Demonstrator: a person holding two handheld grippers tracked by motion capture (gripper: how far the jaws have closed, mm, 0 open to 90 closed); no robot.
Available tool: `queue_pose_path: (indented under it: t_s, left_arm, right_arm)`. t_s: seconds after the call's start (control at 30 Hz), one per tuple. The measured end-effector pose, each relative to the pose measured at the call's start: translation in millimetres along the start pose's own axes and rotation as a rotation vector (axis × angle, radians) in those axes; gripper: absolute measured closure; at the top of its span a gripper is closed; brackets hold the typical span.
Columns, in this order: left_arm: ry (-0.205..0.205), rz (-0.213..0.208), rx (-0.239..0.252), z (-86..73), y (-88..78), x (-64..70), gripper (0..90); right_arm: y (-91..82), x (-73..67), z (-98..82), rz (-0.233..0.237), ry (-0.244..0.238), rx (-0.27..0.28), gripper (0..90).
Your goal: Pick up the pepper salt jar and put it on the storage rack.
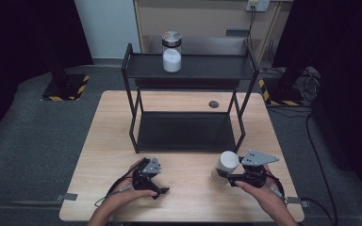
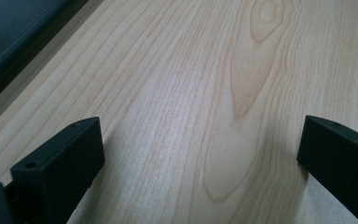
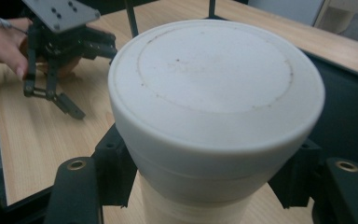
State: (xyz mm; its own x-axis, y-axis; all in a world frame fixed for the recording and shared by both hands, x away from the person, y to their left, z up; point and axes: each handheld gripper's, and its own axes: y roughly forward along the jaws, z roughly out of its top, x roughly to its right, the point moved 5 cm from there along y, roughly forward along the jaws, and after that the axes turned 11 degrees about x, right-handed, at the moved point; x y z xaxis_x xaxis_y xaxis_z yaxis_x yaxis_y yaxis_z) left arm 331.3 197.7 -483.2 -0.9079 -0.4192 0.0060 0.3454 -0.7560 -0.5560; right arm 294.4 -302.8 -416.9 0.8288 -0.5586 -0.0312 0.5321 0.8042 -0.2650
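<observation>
A white-lidded, cream-bodied container [image 1: 226, 165] leans at the table's front right, with my right gripper [image 1: 222, 177] shut on its body just under the lid. In the right gripper view the container's lid [image 3: 214, 84] looms large and the black fingers [image 3: 114, 168] press it from both sides. My left gripper [image 1: 157, 181] rests low at the front left, open, with only bare wood between its jaws [image 2: 200, 154]. It also appears at the far left of the right gripper view, the left gripper [image 3: 58, 95]. A glass jar [image 1: 172, 52] of white powder with a metal lid stands on the rack's top shelf.
A black two-tier metal rack [image 1: 188, 117] stands mid-table; its lower shelf [image 1: 184, 132] holds nothing. A small dark round grommet [image 1: 213, 104] sits behind it. The wooden table [image 1: 188, 202] has bare room between the grippers. Cables trail over the floor at right.
</observation>
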Motion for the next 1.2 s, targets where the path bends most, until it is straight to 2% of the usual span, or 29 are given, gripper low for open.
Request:
queue_pose_path:
  t_s: [0.37,0.67,1.2]
  left_arm:
    - [-0.004,0.001,0.004,-0.5,0.2,0.4,0.0]
    - [-0.001,0.000,0.002,-0.3,0.1,0.1,0.0]
    - [0.000,0.001,0.002,-0.3,0.1,0.1,0.0]
  right_arm:
    - [-6.7,6.1,31.3,0.009,0.017,0.044,36.4]
    - [-3.7,9.4,51.0,0.025,0.042,0.078,36.4]
    - [-7.5,19.3,95.8,0.007,0.033,0.131,36.5]
